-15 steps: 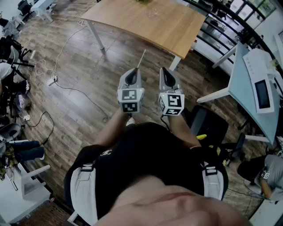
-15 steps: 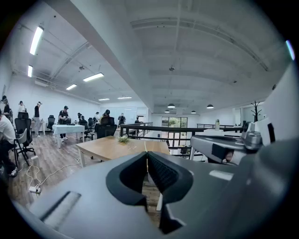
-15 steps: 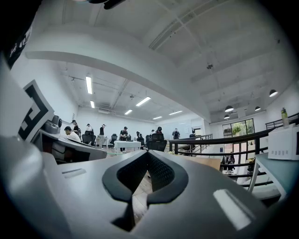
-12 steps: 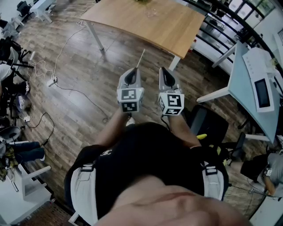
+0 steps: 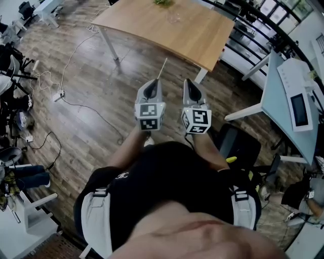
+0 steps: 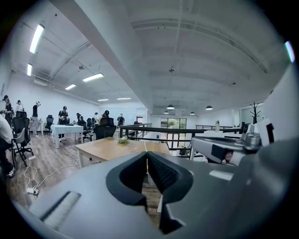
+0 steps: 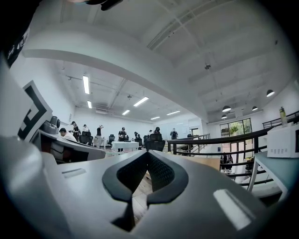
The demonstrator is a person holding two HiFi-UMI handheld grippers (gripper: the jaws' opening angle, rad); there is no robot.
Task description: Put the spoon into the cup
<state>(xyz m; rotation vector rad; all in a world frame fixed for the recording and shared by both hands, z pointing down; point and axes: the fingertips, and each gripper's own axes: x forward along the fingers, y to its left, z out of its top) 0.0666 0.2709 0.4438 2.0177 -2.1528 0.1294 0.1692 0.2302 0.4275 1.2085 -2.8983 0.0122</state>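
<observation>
The cup, as best I can make it out, is a small clear vessel near the far edge of the wooden desk, just beside a bit of greenery. It lies straight ahead of both grippers and well apart from them, with open floor between.

My left gripper is the one that matters. Its jaws are clamped together on a thin pale stick, which I take to be the handle of the spoon. The stick runs forward out of the jaws along the gripper's own line, aimed at the desk and a touch to the left of the cup. In the left gripper view it shows only as a fine line rising from between the jaws; I cannot make out the bowl end.

My right gripper rides just beside the left. Its jaws are pressed together with nothing between them.

I judge the left gripper must carry the spoon forward over the cup.
</observation>
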